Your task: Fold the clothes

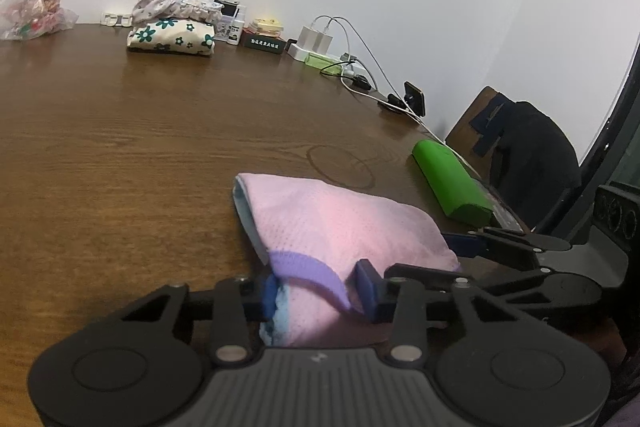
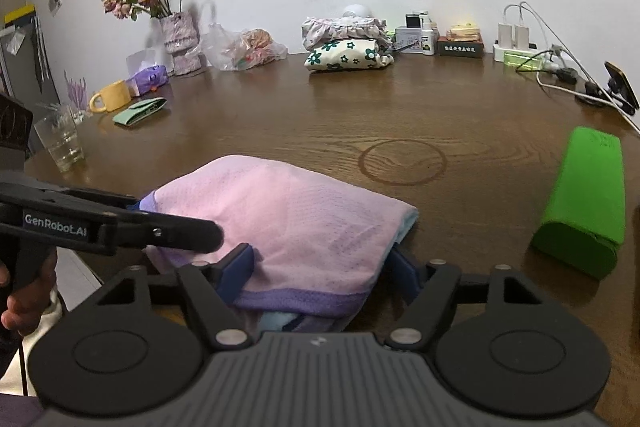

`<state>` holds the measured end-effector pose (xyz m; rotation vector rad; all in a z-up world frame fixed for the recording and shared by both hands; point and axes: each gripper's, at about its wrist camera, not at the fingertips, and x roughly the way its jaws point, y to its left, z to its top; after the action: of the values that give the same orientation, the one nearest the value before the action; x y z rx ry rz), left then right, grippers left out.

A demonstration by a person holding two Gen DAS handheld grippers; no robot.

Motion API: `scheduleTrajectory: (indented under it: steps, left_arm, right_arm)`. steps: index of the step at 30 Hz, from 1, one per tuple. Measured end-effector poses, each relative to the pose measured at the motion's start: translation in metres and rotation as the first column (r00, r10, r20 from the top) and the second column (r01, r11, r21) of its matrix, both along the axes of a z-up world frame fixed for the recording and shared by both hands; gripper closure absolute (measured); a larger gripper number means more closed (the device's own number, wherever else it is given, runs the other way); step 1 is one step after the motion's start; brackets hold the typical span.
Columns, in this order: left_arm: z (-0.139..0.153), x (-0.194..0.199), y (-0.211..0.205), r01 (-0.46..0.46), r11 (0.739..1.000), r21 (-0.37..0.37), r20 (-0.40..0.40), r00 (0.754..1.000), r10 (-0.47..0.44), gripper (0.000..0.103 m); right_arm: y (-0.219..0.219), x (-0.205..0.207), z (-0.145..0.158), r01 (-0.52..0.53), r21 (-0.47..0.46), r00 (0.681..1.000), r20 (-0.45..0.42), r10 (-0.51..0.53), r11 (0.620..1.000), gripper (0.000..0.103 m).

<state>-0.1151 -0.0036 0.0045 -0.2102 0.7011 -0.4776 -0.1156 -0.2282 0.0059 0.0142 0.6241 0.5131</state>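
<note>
On the table (image 2: 280, 115), the folded pink garment (image 2: 288, 223) is seen at the near edge, its long axis running left to right, its purple-banded edge turned toward the cameras. Left of the garment, the left gripper (image 1: 320, 293) is held level, its jaws spread around the purple band without clamping it. At the garment's near edge, the right gripper (image 2: 326, 273) is held level too, jaws wide around the fold. Right of the garment a green case (image 2: 584, 203) is laid.
</note>
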Motion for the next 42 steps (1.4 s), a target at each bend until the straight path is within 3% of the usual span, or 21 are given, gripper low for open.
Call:
scheduleTrajectory:
  steps: [8, 14, 16, 18, 22, 23, 25, 29, 31, 33, 36, 38, 42]
  left_arm:
    - [0.003, 0.038, 0.011, -0.064, 0.997, 0.038, 0.016, 0.998, 0.064, 0.067]
    - [0.007, 0.080, 0.020, -0.106, 0.992, 0.070, 0.019, 0.994, 0.105, 0.067]
    - [0.009, 0.086, 0.022, -0.102, 0.992, 0.078, 0.011, 0.995, 0.101, 0.064]
    - [0.012, 0.083, 0.032, -0.110, 0.993, 0.040, 0.004, 0.994, 0.110, 0.056]
    - [0.025, 0.074, 0.064, -0.154, 0.982, -0.108, 0.016, 0.988, 0.156, 0.050]
    - [0.024, 0.080, 0.061, -0.163, 0.983, -0.085, 0.015, 0.986, 0.164, 0.044]
    - [0.023, 0.090, 0.056, -0.180, 0.983, -0.038, 0.012, 0.983, 0.181, 0.043]
    - [0.012, 0.105, 0.043, -0.167, 0.986, -0.002, -0.030, 0.985, 0.167, 0.044]
    - [0.008, 0.105, 0.038, -0.145, 0.989, -0.005, -0.034, 0.989, 0.145, 0.048]
    - [0.005, 0.105, 0.034, -0.127, 0.992, 0.006, -0.033, 0.991, 0.127, 0.066]
    - [0.003, 0.113, 0.035, -0.107, 0.994, -0.004, -0.050, 0.993, 0.107, 0.075]
    - [0.005, 0.125, 0.039, -0.102, 0.995, -0.010, -0.064, 0.993, 0.101, 0.080]
    - [0.011, 0.160, 0.046, -0.095, 0.995, -0.002, -0.090, 0.991, 0.094, 0.088]
  right_arm:
    - [0.024, 0.050, 0.004, -0.028, -0.016, 0.999, -0.016, 0.028, 0.999, 0.047]
    - [0.048, 0.103, 0.007, -0.035, -0.046, 0.999, -0.021, 0.034, 0.998, 0.047]
    - [0.049, 0.113, 0.006, -0.031, -0.045, 0.999, -0.030, 0.029, 0.999, 0.043]
    - [0.047, 0.120, 0.006, -0.023, -0.044, 0.999, -0.043, 0.021, 0.999, 0.038]
    - [0.022, 0.109, 0.016, 0.033, 0.023, 0.999, -0.036, -0.032, 0.999, 0.030]
    - [0.015, 0.109, 0.018, 0.051, 0.056, 0.998, -0.044, -0.049, 0.997, 0.030]
    - [0.006, 0.117, 0.019, 0.098, 0.115, 0.993, -0.076, -0.090, 0.989, 0.030]
    - [0.018, 0.136, 0.010, 0.113, 0.102, 0.987, -0.128, -0.099, 0.988, 0.037]
    - [0.026, 0.139, 0.006, 0.101, 0.081, 0.987, -0.133, -0.089, 0.992, 0.044]
    - [0.033, 0.140, 0.005, 0.082, 0.070, 0.989, -0.126, -0.073, 0.994, 0.052]
    - [0.043, 0.142, 0.004, 0.055, 0.054, 0.992, -0.115, -0.048, 0.997, 0.064]
    - [0.050, 0.146, 0.004, 0.033, 0.052, 0.993, -0.118, -0.027, 0.998, 0.080]
    - [0.059, 0.169, 0.008, 0.052, 0.076, 0.988, -0.151, -0.040, 0.996, 0.087]
